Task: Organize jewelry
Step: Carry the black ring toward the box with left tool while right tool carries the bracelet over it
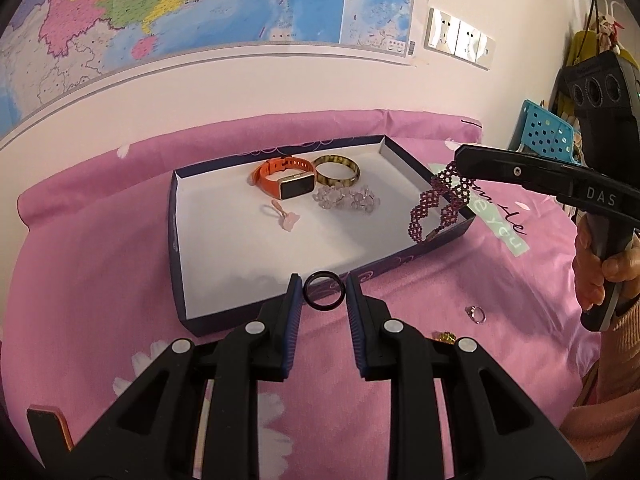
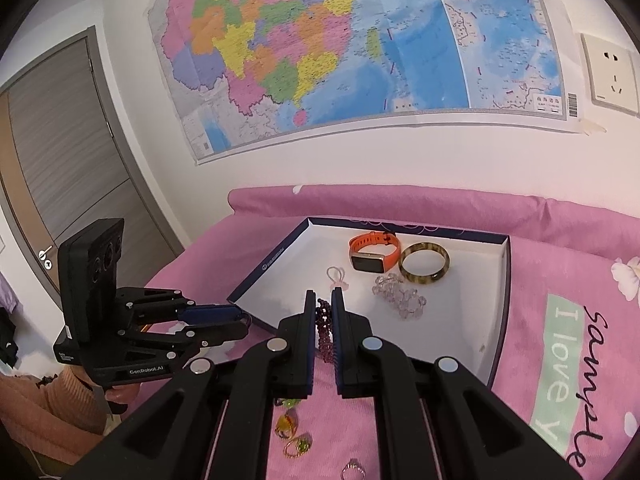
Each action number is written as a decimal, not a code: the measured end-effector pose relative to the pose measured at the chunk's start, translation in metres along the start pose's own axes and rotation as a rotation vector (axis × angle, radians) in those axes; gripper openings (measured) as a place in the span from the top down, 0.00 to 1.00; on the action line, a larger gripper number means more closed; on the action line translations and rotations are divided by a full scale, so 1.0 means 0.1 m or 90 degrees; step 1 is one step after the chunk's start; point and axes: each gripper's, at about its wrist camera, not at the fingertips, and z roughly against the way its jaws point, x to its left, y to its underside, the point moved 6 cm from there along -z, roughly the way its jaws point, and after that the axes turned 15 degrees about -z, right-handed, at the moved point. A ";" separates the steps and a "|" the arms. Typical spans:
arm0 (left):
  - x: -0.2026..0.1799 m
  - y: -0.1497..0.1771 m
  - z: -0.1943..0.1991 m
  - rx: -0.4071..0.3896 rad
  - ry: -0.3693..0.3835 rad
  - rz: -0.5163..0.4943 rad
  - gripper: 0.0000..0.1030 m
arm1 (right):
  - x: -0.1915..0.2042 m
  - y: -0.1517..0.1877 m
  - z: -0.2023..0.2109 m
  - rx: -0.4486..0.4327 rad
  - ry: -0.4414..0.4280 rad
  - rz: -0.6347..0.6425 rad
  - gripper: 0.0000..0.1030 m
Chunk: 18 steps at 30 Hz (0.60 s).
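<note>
Black fingers fill the foreground of the left wrist view, and the left gripper (image 1: 324, 294) is nearly closed, pinching a black ring (image 1: 324, 291) upright between its pads, just over the near wall of the box (image 1: 176, 240). Beyond the fingertips, inside the box, sit an orange watch (image 1: 285, 179), a tortoiseshell bangle (image 1: 336, 169), a crystal bracelet (image 1: 347, 199) and a small pink charm (image 1: 282, 216). Right of the fingers, a silver ring (image 1: 475, 313) waits on the pink bedspread (image 1: 100, 272).

Over to the right wrist view: the right gripper (image 2: 321, 300) is clamped tight on a dark red beaded bracelet (image 2: 325, 326), dangling at the box's near edge. Below the fingers lie three gold rings (image 2: 294, 432), possibly four.

Four pieces boxed, two in transit, the loose rings left.
</note>
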 end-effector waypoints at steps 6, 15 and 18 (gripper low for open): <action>0.04 -0.07 -0.04 -0.002 -0.002 -0.002 0.78 | -0.02 -0.07 -0.06 0.001 0.004 -0.003 0.94; 0.12 -0.16 -0.15 0.000 -0.004 0.001 0.78 | -0.08 -0.16 -0.20 0.009 0.008 -0.014 0.94; 0.15 -0.18 -0.18 0.001 -0.004 0.003 0.78 | -0.10 -0.18 -0.24 0.012 0.009 -0.017 0.94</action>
